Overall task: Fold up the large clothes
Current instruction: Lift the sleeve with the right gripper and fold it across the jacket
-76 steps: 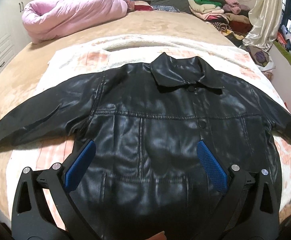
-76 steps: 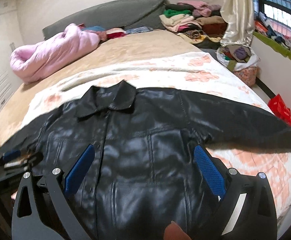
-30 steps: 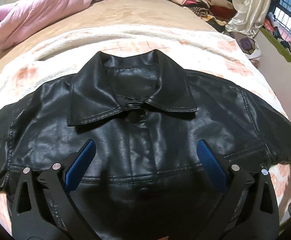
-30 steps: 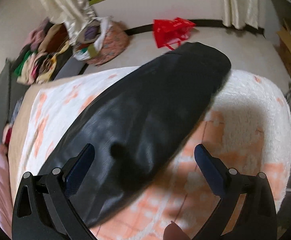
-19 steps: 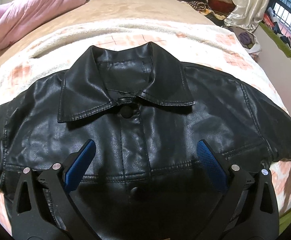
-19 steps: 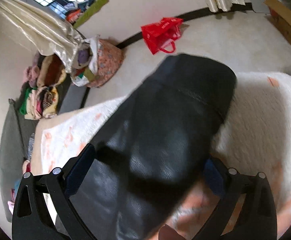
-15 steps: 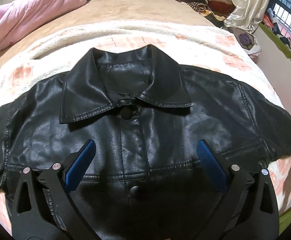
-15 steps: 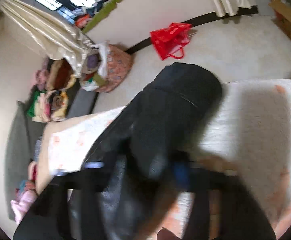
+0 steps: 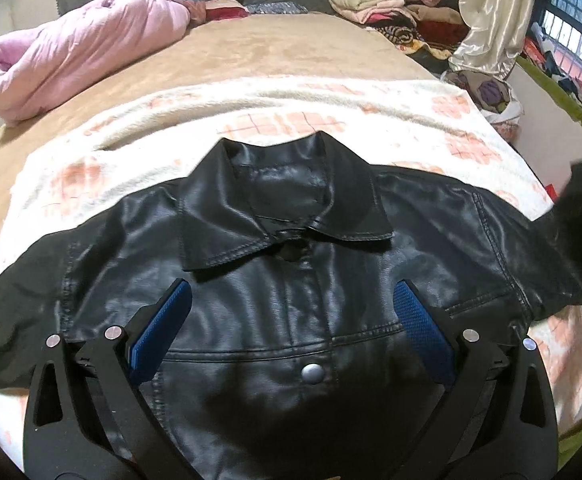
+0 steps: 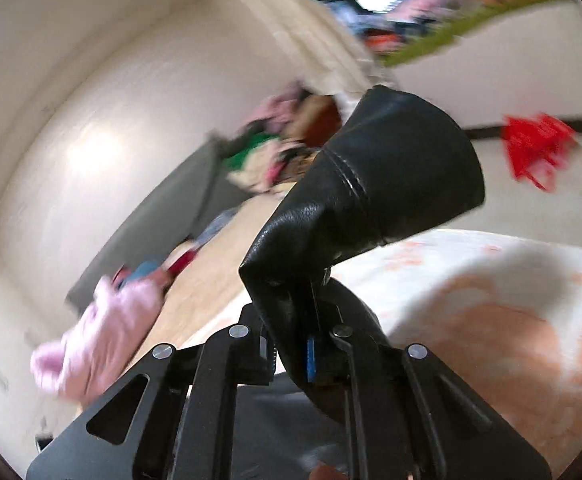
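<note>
**Right sleeve lifted for the first inward fold**

The black jacket is lying front-up on the patterned blanket. The right gripper is clenching the sleeve cuff and raising it clear of the bed. The left gripper, jaws spread wide and holding nothing, is hovering over the chest. Carrying the cuff low across the front, with the left gripper pinning the shoulder, would likely be giving the straightest crease.

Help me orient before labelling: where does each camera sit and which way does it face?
Left wrist: above the black jacket, looking over its collar up the bed; left gripper open, hovering.
Right wrist: tilted toward wall and window; right gripper shut on the sleeve.
Shared: that raised sleeve, the pink duvet.
</note>
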Available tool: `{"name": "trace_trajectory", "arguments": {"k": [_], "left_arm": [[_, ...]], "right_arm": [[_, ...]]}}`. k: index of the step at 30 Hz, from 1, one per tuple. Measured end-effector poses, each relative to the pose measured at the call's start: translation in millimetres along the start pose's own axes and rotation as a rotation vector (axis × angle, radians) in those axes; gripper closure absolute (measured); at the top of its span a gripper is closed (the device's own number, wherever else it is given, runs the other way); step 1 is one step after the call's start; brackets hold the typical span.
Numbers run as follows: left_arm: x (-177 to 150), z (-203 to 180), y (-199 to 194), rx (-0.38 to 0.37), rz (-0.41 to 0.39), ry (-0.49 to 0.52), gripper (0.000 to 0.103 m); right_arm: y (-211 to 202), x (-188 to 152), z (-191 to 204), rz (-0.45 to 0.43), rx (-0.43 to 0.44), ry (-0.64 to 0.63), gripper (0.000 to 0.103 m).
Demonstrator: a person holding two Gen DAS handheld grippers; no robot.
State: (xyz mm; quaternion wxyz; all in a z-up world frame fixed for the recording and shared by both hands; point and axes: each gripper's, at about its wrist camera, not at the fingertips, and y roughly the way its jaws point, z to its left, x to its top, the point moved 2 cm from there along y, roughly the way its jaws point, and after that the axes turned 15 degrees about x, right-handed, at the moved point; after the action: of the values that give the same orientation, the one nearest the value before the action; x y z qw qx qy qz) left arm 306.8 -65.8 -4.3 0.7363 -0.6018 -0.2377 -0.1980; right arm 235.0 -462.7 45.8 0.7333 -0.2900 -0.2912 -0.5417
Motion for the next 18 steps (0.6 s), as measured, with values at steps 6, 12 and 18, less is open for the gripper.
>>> {"name": "trace_trajectory", "arguments": {"k": [6, 12, 18], "left_arm": [[-3, 30, -6, -0.036, 0.013, -0.040, 0.008], [-12, 79, -14, -0.127, 0.037, -0.151, 0.008], [-23, 144, -23, -0.209, 0.030, -0.290, 0.008]], "right_arm": [[33, -30, 83, 0.140, 0.139, -0.193, 0.094], [62, -77, 151, 0.273, 0.246, -0.305, 0.094], [79, -132, 204, 0.373, 0.321, -0.406, 0.094]]}}
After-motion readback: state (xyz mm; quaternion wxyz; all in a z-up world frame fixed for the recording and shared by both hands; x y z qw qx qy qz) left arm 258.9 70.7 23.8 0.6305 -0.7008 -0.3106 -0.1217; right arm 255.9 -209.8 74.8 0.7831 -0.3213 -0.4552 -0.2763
